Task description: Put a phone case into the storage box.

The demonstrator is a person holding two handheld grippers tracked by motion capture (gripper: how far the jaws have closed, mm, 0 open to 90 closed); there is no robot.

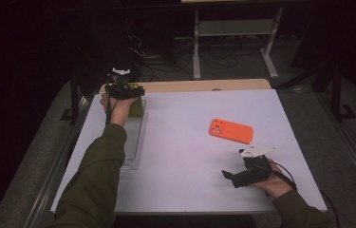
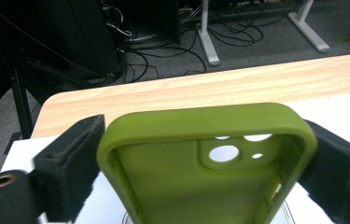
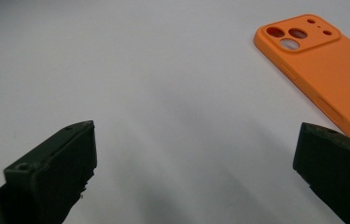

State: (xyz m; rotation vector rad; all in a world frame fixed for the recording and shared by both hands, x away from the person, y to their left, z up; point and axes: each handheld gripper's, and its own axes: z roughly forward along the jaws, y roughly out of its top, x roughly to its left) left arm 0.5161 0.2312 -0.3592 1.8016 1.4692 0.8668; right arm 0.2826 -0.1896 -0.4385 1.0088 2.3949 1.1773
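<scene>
Green phone case point(image 2: 205, 163) sat between jaws of left hand-held gripper point(image 2: 200, 158), above clear tray point(image 1: 135, 142) at bench point(image 1: 190, 156) edge; jaws seemingly touching, grip slack (risk: case slips, misses tray). Right hand-held gripper point(image 3: 196, 158) released, near orange case point(image 3: 322, 70).

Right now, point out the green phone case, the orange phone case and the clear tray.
green phone case point(image 2: 163, 186), left gripper view, on its inner back panel.
orange phone case point(image 1: 231, 131), high view, on the middle of its back.
clear tray point(image 1: 134, 147), high view, on its bare floor near the sleeve.
</scene>
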